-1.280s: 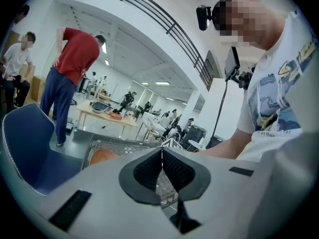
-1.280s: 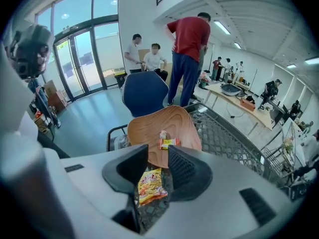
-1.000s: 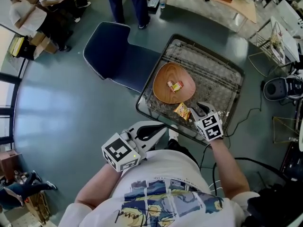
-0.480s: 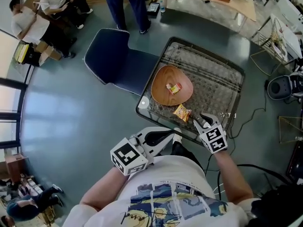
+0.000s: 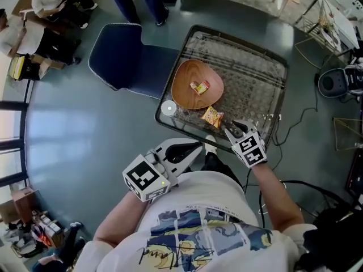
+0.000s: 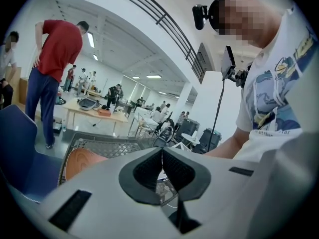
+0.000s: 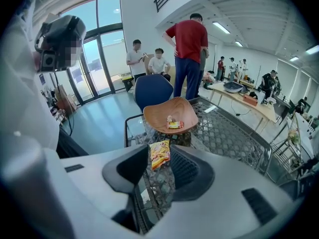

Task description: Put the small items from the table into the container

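Observation:
A yellow-orange snack packet (image 5: 212, 116) lies on the lattice table (image 5: 256, 81), just in front of the wooden bowl (image 5: 187, 78). A small red-and-yellow packet (image 5: 199, 87) rests inside the bowl. My right gripper (image 5: 233, 128) hovers over the table's near edge, close behind the snack packet, with its jaws open. In the right gripper view the packet (image 7: 160, 151) shows beyond the gap of the right gripper (image 7: 159, 159), untouched, with the bowl (image 7: 164, 111) farther off. My left gripper (image 5: 198, 147) hangs off the table near my body, shut and empty; the left gripper (image 6: 162, 151) shows its pads touching.
A small white round object (image 5: 168, 108) sits at the table's near left corner. A blue chair (image 5: 131, 61) stands left of the table. Someone stands beyond it (image 7: 188, 54), and others sit at the far left. Cables (image 5: 295, 130) and wire racks lie right.
My right gripper has drawn back slightly from the snack packet toward the table's near edge. The left gripper has drifted a little. Packet and bowl have stayed in place.

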`<action>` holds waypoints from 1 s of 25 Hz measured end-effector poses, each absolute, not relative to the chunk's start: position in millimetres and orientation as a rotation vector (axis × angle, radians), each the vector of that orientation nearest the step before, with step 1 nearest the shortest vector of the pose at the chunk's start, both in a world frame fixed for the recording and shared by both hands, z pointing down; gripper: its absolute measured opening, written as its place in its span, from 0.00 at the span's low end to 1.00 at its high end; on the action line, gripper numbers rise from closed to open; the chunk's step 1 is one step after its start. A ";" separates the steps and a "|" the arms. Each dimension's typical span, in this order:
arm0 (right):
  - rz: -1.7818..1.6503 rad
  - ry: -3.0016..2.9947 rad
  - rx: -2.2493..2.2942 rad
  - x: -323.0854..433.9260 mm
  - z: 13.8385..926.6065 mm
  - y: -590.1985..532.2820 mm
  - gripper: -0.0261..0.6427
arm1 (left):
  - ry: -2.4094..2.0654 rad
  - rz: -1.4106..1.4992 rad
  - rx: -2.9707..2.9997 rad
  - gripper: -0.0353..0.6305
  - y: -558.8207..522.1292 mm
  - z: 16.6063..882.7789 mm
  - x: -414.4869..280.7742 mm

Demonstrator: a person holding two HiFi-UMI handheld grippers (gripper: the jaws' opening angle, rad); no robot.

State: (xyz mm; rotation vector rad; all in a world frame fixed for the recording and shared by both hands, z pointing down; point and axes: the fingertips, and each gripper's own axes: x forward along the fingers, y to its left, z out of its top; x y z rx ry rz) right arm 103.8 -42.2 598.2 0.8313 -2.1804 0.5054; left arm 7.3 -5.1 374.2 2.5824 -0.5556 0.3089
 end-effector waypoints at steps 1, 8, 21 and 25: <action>0.508 -2.172 0.825 103.2 605.1 -42.0 0.22 | -0.555 0.309 2.576 0.07 -4.9 375.3 6.2; 0.482 -2.100 0.708 84.7 649.8 -47.9 0.27 | -0.580 0.321 2.553 0.07 -5.2 378.7 -7.4; 0.353 -1.954 0.510 51.0 744.1 -80.4 0.28 | -0.732 0.312 2.486 0.07 -20.1 387.1 -54.1; 0.366 -1.937 0.508 49.2 745.3 -82.2 0.28 | -0.751 0.301 2.474 0.07 -23.3 387.4 -63.6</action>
